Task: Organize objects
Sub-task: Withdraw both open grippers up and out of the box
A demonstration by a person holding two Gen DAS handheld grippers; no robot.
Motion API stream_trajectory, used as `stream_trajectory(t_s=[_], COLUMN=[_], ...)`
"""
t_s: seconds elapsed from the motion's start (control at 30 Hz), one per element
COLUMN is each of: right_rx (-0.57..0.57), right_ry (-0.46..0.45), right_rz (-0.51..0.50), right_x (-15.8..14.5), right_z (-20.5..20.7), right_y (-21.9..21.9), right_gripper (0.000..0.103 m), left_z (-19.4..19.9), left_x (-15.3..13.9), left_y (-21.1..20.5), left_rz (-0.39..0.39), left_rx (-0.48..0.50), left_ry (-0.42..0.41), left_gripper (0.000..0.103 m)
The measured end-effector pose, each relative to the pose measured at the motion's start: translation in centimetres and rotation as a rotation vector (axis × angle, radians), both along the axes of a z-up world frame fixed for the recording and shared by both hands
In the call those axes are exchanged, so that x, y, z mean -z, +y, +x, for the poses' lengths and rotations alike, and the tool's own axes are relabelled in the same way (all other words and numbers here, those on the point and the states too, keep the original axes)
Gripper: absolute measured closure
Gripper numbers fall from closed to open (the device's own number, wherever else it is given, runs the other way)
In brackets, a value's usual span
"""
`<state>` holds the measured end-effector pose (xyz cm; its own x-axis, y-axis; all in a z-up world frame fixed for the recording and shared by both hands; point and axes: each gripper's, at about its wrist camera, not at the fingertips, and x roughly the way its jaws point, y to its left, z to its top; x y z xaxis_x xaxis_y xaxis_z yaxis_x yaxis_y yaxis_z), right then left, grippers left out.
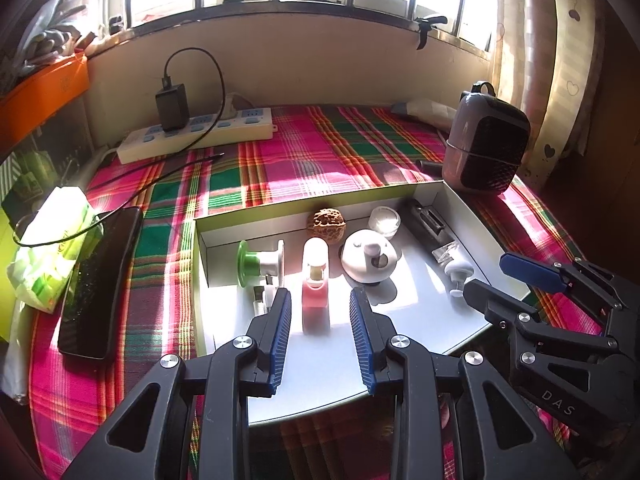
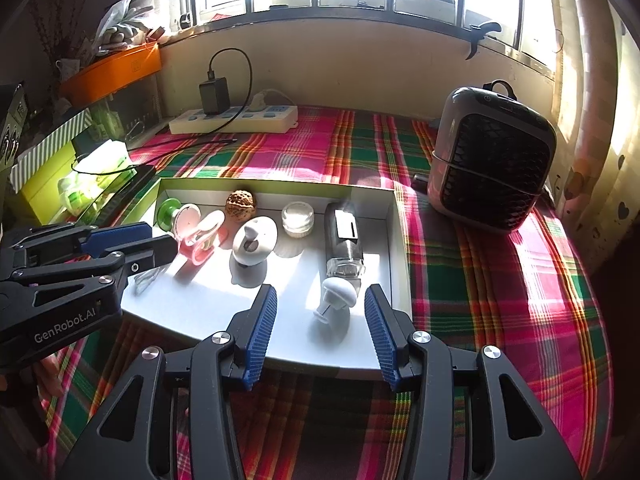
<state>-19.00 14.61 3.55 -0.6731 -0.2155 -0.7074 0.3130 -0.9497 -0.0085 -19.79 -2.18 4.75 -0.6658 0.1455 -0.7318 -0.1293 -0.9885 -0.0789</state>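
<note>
A shallow white box (image 1: 472, 216) (image 2: 394, 236) on the plaid cloth holds small items: a walnut (image 1: 325, 221) (image 2: 240, 201), a pink bottle (image 1: 315, 276) (image 2: 202, 236), a green-capped piece (image 1: 256, 263) (image 2: 170, 210), a white dome (image 1: 370, 256) (image 2: 255, 240), a glass jar (image 1: 384, 220) (image 2: 298, 218), a dark clear-ended bottle (image 1: 430, 226) (image 2: 343, 240) and a white mushroom-shaped piece (image 1: 458, 270) (image 2: 338, 298). My left gripper (image 1: 320, 308) (image 2: 154, 240) is open just in front of the pink bottle. My right gripper (image 2: 320, 304) (image 1: 486, 276) is open around the mushroom piece, not touching.
A power strip (image 1: 196, 132) (image 2: 236, 118) with a black charger lies at the back. A black phone (image 1: 100, 280) and a tissue pack (image 1: 56, 240) lie left of the box. A small fan heater (image 1: 486, 140) (image 2: 492, 160) stands at the right.
</note>
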Motion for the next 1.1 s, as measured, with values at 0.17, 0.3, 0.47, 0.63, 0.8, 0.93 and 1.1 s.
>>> stream_trajectory(t_s=[0.17,0.3,0.47,0.63,0.8,0.93,1.1], right_rx=[0.001,0.007,0.009,0.008,0.004,0.005,0.001], right_ry=[0.007,0.012,0.012,0.021,0.019,0.014,-0.003], right_rz=[-0.009,-0.022,-0.034,-0.04,-0.051,-0.049,-0.043], right_x=[-0.3,-0.3,-0.3,-0.4,-0.3,0.1,0.9], right_z=[0.9,1.7,2.8,3.9,4.8,5.1,5.7], right_y=[0.0,0.3,0.5,0.7,1.0,1.2,1.4], right_gripper=[0.056,0.056,0.056,0.056,0.056,0.056,0.056], left_z=[1.3,2.5,4.1,5.8,6.9,7.3,7.3], left_x=[-0.5,-0.9,-0.7,-0.5,0.3,1.0,1.8], left_y=[-0.2,-0.5,-0.9,-1.5,-1.5,-1.5,-1.3], left_rz=[0.003,0.013,0.032,0.077,0.093,0.107,0.144], left_rx=[-0.002,0.001,0.0,-0.002,0.008,0.007,0.005], left_ry=[0.016,0.033,0.033,0.034,0.009,-0.01,-0.043], left_gripper=[0.075,0.075,0.075,0.073,0.071,0.071,0.071])
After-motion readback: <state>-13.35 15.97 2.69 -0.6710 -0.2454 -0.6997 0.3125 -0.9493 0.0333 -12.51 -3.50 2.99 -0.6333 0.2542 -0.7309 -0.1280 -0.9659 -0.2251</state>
